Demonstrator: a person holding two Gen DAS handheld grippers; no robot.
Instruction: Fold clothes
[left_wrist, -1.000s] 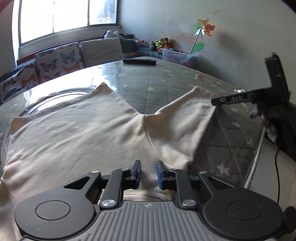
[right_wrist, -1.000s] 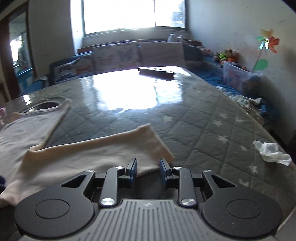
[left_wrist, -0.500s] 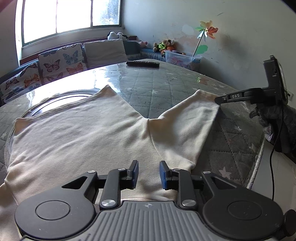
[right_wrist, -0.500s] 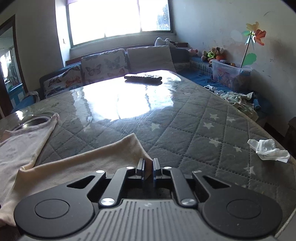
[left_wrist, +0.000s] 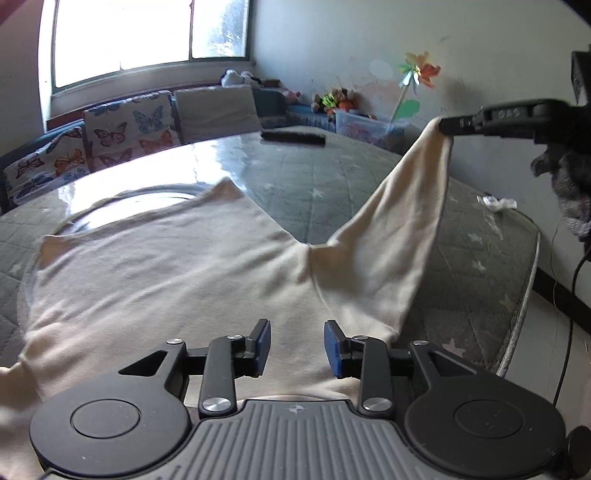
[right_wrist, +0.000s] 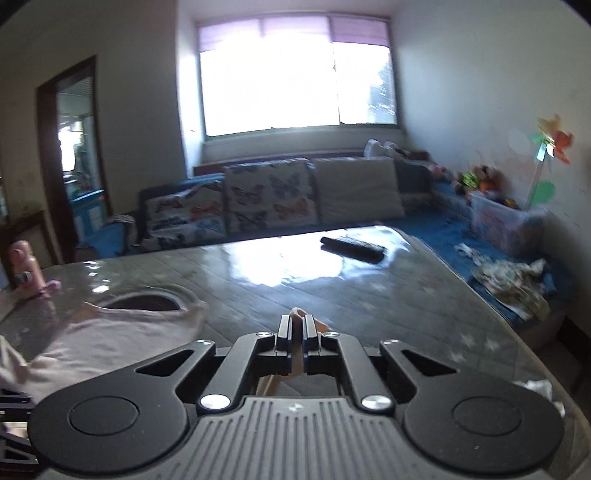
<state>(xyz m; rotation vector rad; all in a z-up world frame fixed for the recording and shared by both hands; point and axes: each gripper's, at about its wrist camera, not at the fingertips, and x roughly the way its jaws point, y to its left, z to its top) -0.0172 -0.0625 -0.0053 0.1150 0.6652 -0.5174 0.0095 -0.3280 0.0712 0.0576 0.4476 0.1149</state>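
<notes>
Cream shirt (left_wrist: 155, 273) lying spread flat on quilted worktop (left_wrist: 325, 184), body not yet folded. Right gripper (right_wrist: 296, 326) fingers pinching sleeve (left_wrist: 399, 229) cuff, holding it raised above worktop. Left gripper (left_wrist: 296, 347) fingers standing apart, gripping nothing, hovering over hem. Folding barely beginning; all folds remaining.

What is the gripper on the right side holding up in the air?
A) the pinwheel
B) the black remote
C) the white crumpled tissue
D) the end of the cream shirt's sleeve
D: the right gripper is shut on the tip of the sleeve of the cream shirt, and the cloth hangs from it down toward the table.
</notes>
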